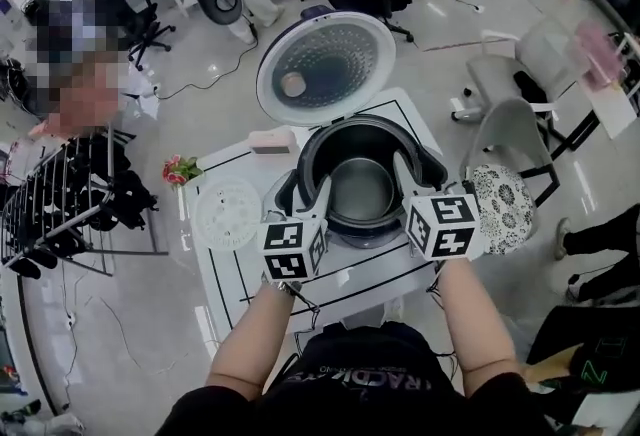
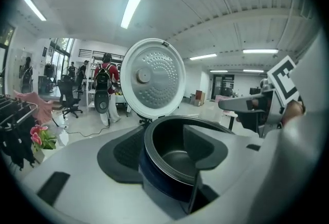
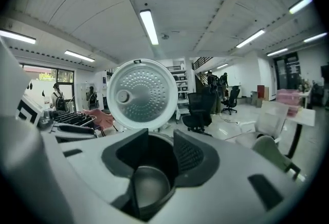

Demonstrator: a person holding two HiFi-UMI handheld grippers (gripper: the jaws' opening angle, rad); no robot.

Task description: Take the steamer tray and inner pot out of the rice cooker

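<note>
Straddling opposite sides of the inner pot [image 1: 362,192], the left gripper [image 1: 320,192] and right gripper [image 1: 404,170] stand with jaws apart, clamping nothing. The pot sits in the rice cooker [image 1: 437,167]. What looks like the steamer tray [image 1: 228,213] already lies on the table [image 1: 228,276]. Next, likely: pinch both rims, lift level.

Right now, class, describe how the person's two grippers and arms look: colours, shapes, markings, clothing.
The left gripper and right gripper match: pale grey bodies, wedge-shaped jaws with dark grey ribbed pads, each carrying a white cube with black square markers. Forearms are bare below a black lettered top.
</note>
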